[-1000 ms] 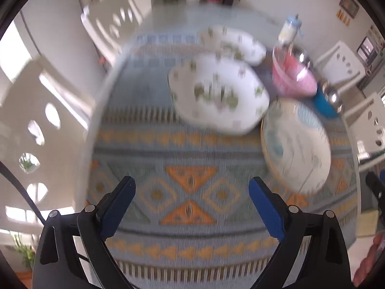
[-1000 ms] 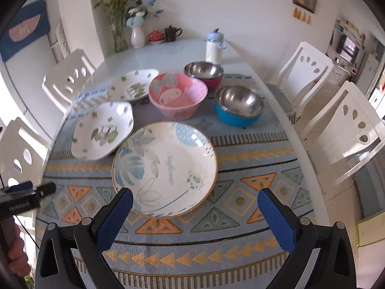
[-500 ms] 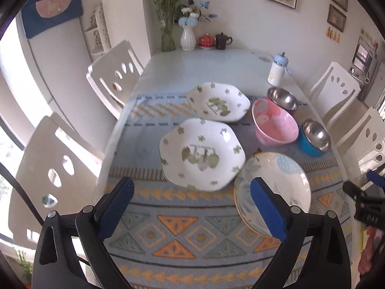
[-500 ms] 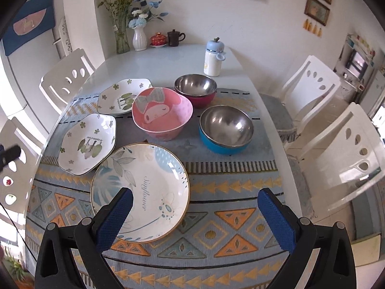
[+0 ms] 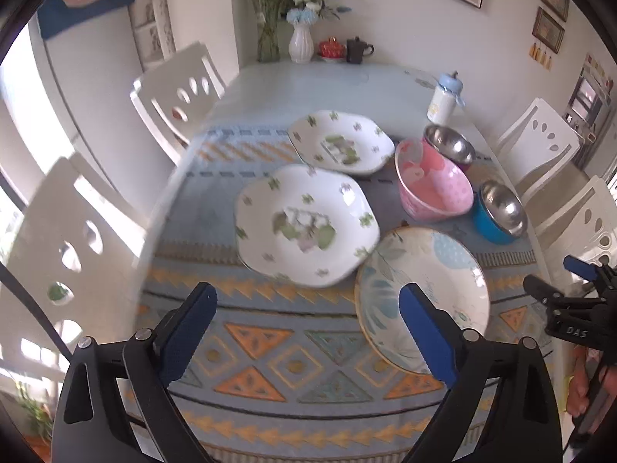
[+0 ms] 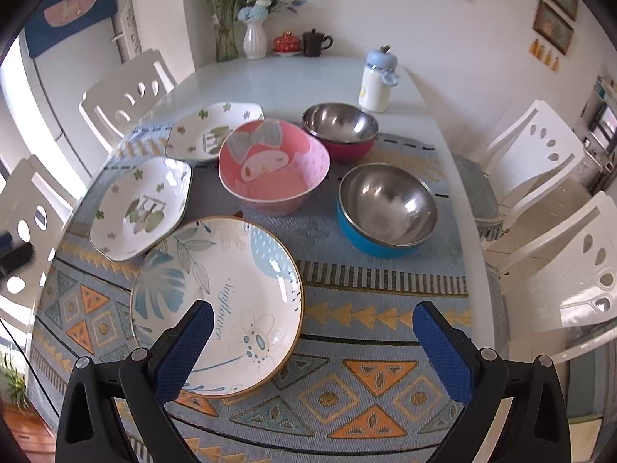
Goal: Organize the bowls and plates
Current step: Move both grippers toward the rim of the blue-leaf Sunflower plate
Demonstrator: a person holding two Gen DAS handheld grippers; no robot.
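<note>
Both cameras have pulled back and up since a second ago: the left gripper (image 5: 304, 332), then low over the runner (image 6: 385, 382) with a blurred view, now hangs above the near edge, and the right gripper (image 6: 308, 343) has likewise risen, so the whole set shows. Both claws are spread wide and hold nothing; I judge sorting has not begun. Taking the pink bowl (image 6: 273, 169) as landmark: three plates, the two clover plates (image 6: 140, 208) (image 6: 214, 131) to its left and the round leaf plate (image 6: 218, 301) in front of it; three bowls, itself, the red steel bowl (image 6: 339, 129) behind-right, and the blue steel bowl (image 6: 387, 210) to its right. None is stacked.
</note>
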